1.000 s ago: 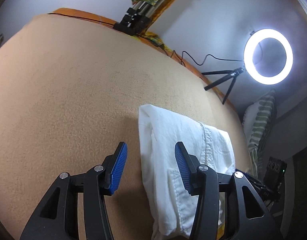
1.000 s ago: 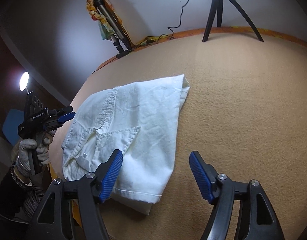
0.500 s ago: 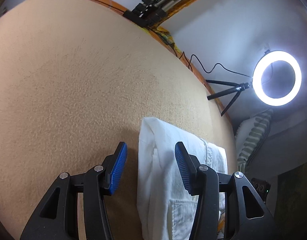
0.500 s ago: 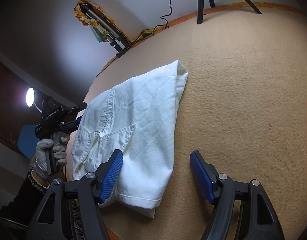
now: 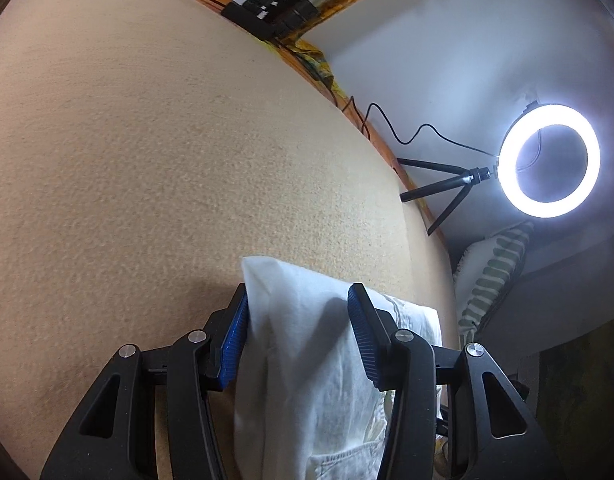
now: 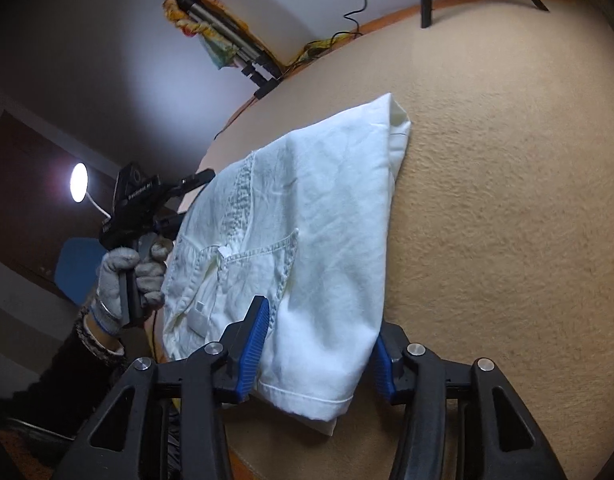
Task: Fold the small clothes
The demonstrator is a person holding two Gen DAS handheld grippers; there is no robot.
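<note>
A tan blanket (image 5: 155, 168) covers the bench, ring light (image 5: 549, 160) at two o'clock. The white shorts (image 6: 307, 216) lie folded in half near the edge; another fold seems left. My left gripper (image 5: 297, 332) and right gripper (image 6: 319, 348) each straddle a corner, wide apart, not clamped. Lettering on the left gripper's body is unreadable.

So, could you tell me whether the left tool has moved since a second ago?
Yes. The left tool has advanced toward the folded white denim garment: its blue pads, earlier short of the near edge, now straddle it, open.
</note>
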